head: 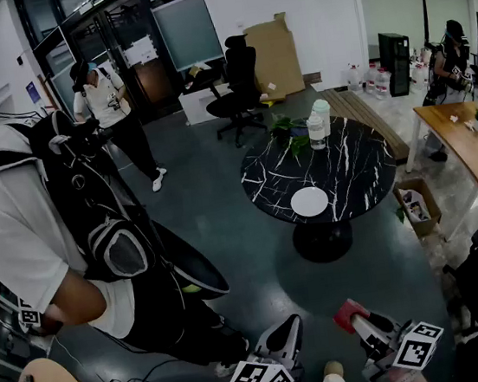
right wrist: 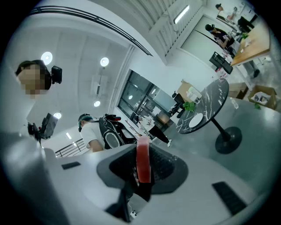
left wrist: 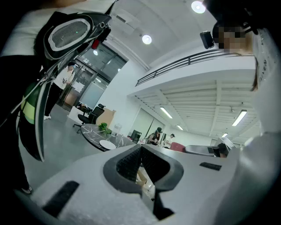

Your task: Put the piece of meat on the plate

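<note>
The right gripper (right wrist: 143, 153) has its two fingers (right wrist: 166, 168) squeezed tight on a flat red piece of meat (right wrist: 143, 160). The meat stands on its thin edge between the fingers. Its top end pokes out past the fingertips. In the head view the right gripper (head: 358, 317) is low down, and the meat (head: 349, 308) sits at its front tip.

The left gripper (head: 286, 326) is just beside the right one, on its left. In the left gripper view, the left gripper (left wrist: 140, 149) has its fingers (left wrist: 127, 163) pressed together at the tips, with nothing between them.

Far ahead of both pairs of fingers stands a round black stone table with white lines (head: 353, 158). A round white plate (head: 309, 201) lies on the table, on the side nearest the fingers. The right gripper view shows the plate (right wrist: 196, 120) too, past the meat and off to the right. The meat is well apart from the plate and is up in the air, held by the fingers.

Behind the plate, on the far side of the table, are a small green plant (head: 287, 127) and some white tubs (head: 318, 125). Past the table is a black office chair (head: 238, 85).

Close by, to the left of the left fingers, stands a person in a white shirt with a black backpack (head: 17, 232).
</note>
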Available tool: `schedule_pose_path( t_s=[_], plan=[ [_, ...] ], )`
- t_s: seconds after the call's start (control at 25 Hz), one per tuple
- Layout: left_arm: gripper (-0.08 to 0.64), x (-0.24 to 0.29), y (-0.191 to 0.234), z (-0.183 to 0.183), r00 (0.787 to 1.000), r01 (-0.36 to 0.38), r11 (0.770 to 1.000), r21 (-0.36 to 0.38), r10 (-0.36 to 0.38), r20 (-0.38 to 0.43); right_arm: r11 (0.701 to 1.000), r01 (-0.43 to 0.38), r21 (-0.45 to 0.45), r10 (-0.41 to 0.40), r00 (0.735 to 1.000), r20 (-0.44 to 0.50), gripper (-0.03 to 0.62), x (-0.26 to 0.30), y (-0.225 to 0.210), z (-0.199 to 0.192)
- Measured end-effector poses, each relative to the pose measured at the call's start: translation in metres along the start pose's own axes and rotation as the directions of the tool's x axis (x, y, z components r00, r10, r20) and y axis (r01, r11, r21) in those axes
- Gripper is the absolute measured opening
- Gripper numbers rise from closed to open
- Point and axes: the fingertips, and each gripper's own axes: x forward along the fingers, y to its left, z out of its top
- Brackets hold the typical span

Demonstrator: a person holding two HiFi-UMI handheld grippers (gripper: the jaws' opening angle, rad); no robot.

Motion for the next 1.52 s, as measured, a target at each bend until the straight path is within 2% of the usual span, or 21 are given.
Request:
schedule_pose_path(
  t_s=[0.24,0.48,0.68,0.84,1.16,1.32,1.52],
  plan=[
    [0.009,0.046,0.020,0.001,0.999,-0.029,1.000,-0.005,0.029,-0.018,1.000,0.015,0.018,-0.014,1.000,-0.026,0.085,0.024,-0.043,0.029],
    [0.009,0.079,0.045,0.015,0.997,-0.074,0.997,0.009,0.074,0.023,0.999,-0.032,-0.004,0.032,0.998,-0.060,0.086,0.059,-0.064,0.053],
    [0.009,0.091,0.056,0.007,0.995,-0.099,0.995,-0.007,0.099,-0.009,0.998,-0.060,0.002,0.060,0.993,-0.097,0.086,0.078,-0.070,0.055],
    [0.009,0.111,0.073,0.001,0.994,-0.109,0.994,-0.018,0.108,-0.032,0.999,-0.052,-0.004,0.051,0.992,-0.115,0.086,0.091,-0.087,0.060],
    [0.009,0.196,0.116,0.015,0.997,-0.055,0.998,-0.031,0.054,-0.054,1.000,0.013,-0.010,-0.014,0.993,-0.120,0.085,0.140,-0.136,0.098],
    [0.009,0.243,0.145,0.038,0.999,-0.033,0.999,-0.023,0.033,-0.028,0.999,0.030,-0.033,-0.034,0.991,-0.127,0.086,0.180,-0.162,0.121],
    [0.009,0.273,0.171,0.051,0.999,-0.027,0.999,-0.029,0.026,-0.045,0.999,0.046,-0.014,-0.047,0.990,-0.132,0.086,0.217,-0.180,0.137]
  ],
)
